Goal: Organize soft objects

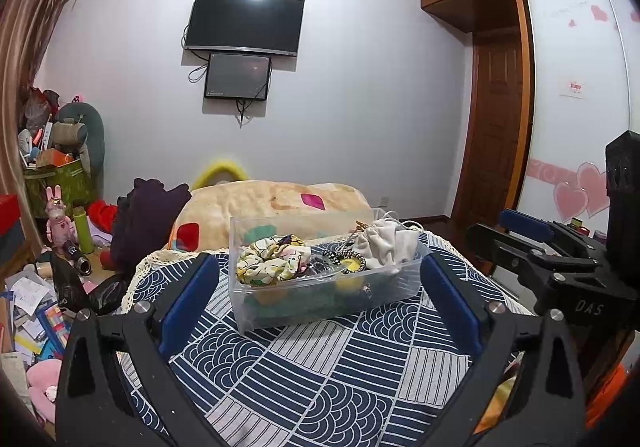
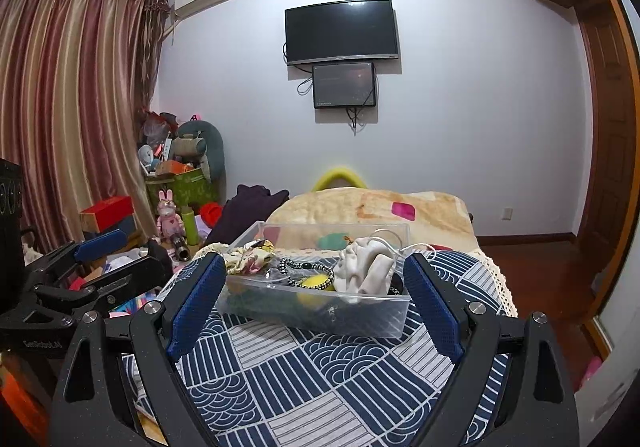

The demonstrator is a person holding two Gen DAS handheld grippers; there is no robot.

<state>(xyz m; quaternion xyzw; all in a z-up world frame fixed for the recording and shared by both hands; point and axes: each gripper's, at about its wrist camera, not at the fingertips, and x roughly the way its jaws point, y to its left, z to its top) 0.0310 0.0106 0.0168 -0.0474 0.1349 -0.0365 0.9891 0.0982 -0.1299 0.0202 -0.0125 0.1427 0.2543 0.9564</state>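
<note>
Clear plastic bin (image 1: 332, 303) set on blue-and-white patterned cloth (image 1: 320, 379), roughly centred ahead of both grippers. Inside, toward its left end: floral fabric scrunchie (image 1: 268, 261), cream with yellow and pink print, bunched against the near wall. Toward its right end: white cloth bundle (image 1: 384, 243), crumpled, rising above the rim. Between the two: black-and-white beaded band (image 2: 306, 270) lying over a yellow round piece (image 2: 316, 282); exact make of the yellow piece unclear. White cord (image 2: 404, 245) trailing over the bin's right rim near the bundle. Left gripper (image 1: 320, 287) held low over the cloth, jaws spread wide, blue pads either side of the bin's near face, not touching it, nothing between them. Right gripper (image 2: 314, 301) likewise low, jaws spread wide, blue pads flanking the bin, apart from its walls, nothing held. Right gripper also visible at the right edge of the left wrist view, just beside the cloth's edge. Beyond the bin: cream quilt (image 2: 372, 211) with pink and red patches, dark purple garment (image 1: 148, 219) heaped at its left. Wall-mounted television (image 2: 342, 31) above a smaller screen (image 2: 344, 85). Striped curtain (image 2: 68, 107) at left, cluttered green box (image 2: 180, 187) below it.
</note>
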